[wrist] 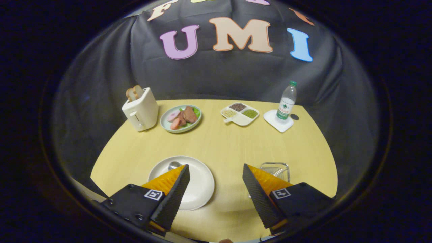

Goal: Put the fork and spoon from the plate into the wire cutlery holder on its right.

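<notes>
above the near edge of the surface (229, 148) the gripper (216, 175) hovers with fingers spread wide and empty, the spoon (173, 165) lying on the plate (199, 185) by the left finger, ready for picking, the wire holder (276, 168) beside the right.

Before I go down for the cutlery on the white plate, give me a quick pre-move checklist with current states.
1. Gripper open, nothing between the jaws: ok.
2. Spoon on the white plate, bowl showing past one jaw: ok.
3. Fork located: cannot tell, a jaw covers part of the plate.
4. Wire cutlery holder stands right of the plate: ok.
5. Jaws lined up over the spoon: not ok, they straddle bare table between plate and holder.
</notes>
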